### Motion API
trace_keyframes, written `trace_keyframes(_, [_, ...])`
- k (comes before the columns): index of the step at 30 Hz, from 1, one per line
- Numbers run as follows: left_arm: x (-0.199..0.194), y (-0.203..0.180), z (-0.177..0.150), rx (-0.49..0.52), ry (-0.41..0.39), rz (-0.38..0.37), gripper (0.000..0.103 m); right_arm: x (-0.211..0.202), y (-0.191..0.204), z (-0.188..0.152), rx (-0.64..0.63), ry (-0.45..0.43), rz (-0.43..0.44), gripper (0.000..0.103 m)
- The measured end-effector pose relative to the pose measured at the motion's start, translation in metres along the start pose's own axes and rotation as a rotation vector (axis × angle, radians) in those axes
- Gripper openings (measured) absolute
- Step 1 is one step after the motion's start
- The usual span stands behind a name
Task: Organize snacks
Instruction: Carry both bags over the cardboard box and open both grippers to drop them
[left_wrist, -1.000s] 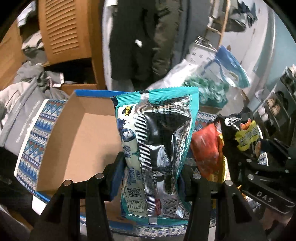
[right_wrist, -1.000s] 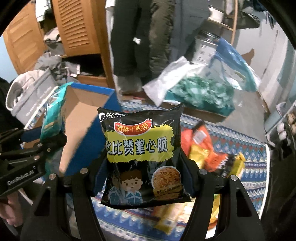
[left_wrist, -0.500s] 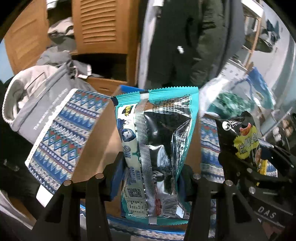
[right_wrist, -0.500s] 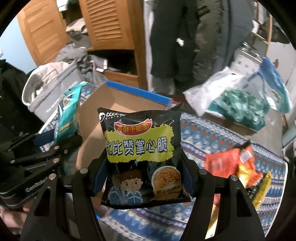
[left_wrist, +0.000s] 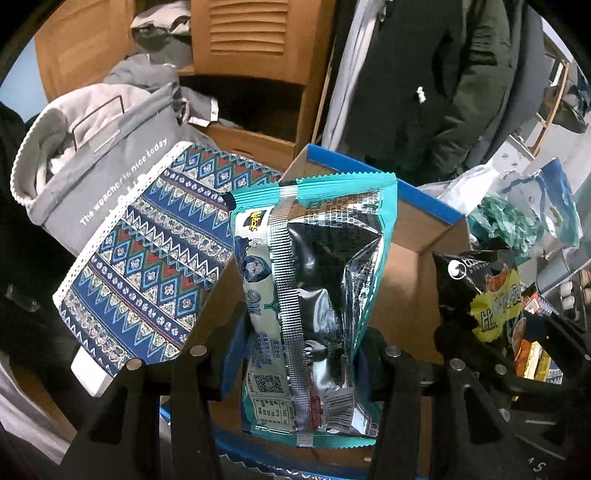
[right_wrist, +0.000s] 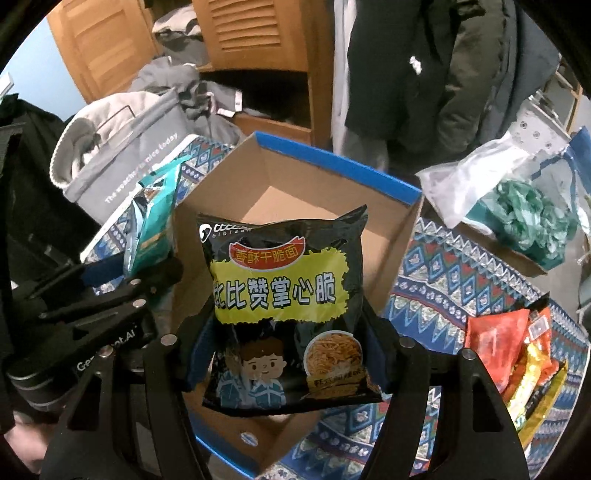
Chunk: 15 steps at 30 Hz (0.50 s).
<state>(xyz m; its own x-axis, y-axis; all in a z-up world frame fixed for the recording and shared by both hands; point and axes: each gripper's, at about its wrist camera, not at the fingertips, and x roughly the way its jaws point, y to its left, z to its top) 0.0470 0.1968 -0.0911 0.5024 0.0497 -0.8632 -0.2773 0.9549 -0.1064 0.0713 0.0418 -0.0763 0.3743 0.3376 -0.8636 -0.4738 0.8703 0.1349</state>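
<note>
Snacks hang over the box (right_wrist: 373, 173): left gripper (left_wrist: 299, 354) clamps the teal pack (left_wrist: 314, 295), right gripper (right_wrist: 291, 354) the black pack (right_wrist: 284, 295); next, lower and release.

Wooden wardrobe (right_wrist: 255, 37) with louvred doors, open compartment below; pale blue wall (right_wrist: 33, 70); dark coats (left_wrist: 424, 74) hanging; grey fabric laundry bin (left_wrist: 110, 155); dim indoor light.

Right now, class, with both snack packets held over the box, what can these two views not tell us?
- Box floor: right wrist view, the black noodle packet covers its near part; any contents there are unseen.
- Teal packet: left wrist view shows only its silver back; the front is hidden.
- Snack pile: right wrist view, cut off by the edge; count unclear.
</note>
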Motion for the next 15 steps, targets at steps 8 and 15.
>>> trace_keyframes(8, [-0.005, -0.001, -0.002, 0.012, -0.011, 0.052, 0.065, 0.001, -0.002, -0.001, 0.001, -0.006, -0.02, 0.078])
trace_keyframes(15, [-0.014, -0.009, -0.003, 0.025, -0.018, 0.042, 0.071, -0.013, -0.014, -0.002, 0.029, -0.03, -0.039, 0.079])
